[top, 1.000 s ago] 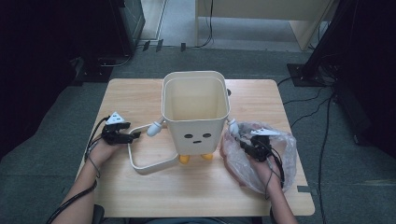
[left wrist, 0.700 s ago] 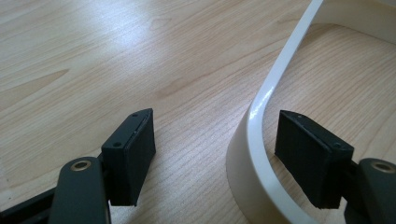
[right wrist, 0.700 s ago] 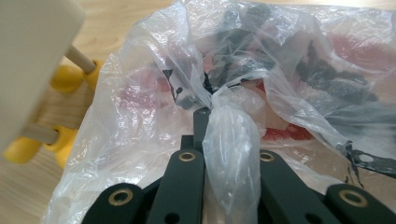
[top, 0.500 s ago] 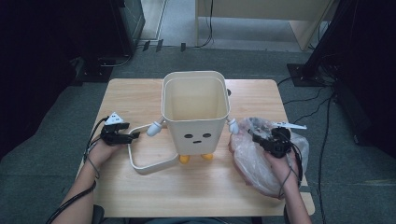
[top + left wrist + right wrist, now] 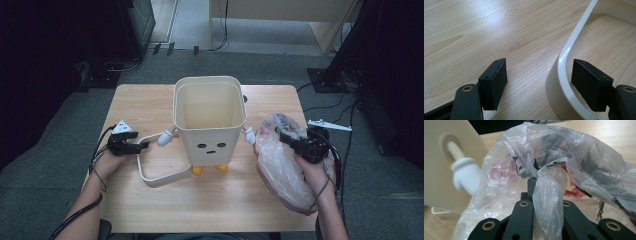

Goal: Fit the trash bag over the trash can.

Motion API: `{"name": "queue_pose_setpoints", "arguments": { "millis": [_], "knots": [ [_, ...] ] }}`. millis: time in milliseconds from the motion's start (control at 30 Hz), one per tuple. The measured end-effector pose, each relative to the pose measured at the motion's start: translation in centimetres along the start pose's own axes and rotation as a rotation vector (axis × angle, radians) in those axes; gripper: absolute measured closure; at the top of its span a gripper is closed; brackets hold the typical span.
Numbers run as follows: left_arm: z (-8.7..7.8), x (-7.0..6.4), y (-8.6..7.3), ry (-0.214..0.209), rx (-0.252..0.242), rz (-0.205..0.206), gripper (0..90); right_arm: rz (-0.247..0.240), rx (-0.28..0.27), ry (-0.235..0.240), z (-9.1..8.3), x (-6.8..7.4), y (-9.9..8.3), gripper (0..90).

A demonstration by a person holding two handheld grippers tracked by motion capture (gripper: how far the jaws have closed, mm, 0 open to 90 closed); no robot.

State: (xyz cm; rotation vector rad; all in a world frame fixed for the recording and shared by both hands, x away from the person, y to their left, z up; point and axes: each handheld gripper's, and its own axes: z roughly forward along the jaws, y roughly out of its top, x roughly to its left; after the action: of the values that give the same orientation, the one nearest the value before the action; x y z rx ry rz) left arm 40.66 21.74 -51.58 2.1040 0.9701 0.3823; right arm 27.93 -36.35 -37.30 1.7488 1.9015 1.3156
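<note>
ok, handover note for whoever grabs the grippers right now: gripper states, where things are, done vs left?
Left gripper: open, jaws astride the bin's white handle, which lies flat on the table; not clamped.
Right gripper: shut on a bunched fold of the plastic bag.
Bin: upright mid-table, open top, looks empty.
Plastic bag: on the table right of the bin, close to its white side knob, with something red and dark inside.
Done: bag gripped.
Left, probably: steady the bin by its handle, lift the bag and get it into the bin.
</note>
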Motion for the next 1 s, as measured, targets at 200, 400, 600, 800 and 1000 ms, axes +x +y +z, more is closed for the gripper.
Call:
{"name": "queue_pose_setpoints", "arguments": {
  "millis": [200, 400, 600, 800, 1000],
  "knots": [
    [0.0, 0.0, 0.0, 0.001, 0.000, 0.001, 29.0, 0.003, -0.026, 0.015, -1.8, 0.6, 1.6, 87.8],
    [0.0, 0.0, 0.0, 0.002, -0.001, 0.001, 29.0, -0.004, -0.053, 0.050, -3.3, 1.5, 2.8, 87.8],
    [0.0, -0.1, 0.0, 0.006, 0.000, 0.009, 29.0, -0.015, -0.078, 0.081, -4.3, 2.8, 4.1, 87.8],
    [0.0, -0.1, 0.0, 0.007, 0.000, 0.009, 29.0, -0.042, -0.104, 0.091, -5.3, 4.2, 5.8, 87.7],
    [0.0, -0.1, 0.0, 0.007, 0.000, 0.010, 29.0, -0.067, -0.122, 0.109, -6.2, 5.8, 7.4, 87.7]
  ]
}}
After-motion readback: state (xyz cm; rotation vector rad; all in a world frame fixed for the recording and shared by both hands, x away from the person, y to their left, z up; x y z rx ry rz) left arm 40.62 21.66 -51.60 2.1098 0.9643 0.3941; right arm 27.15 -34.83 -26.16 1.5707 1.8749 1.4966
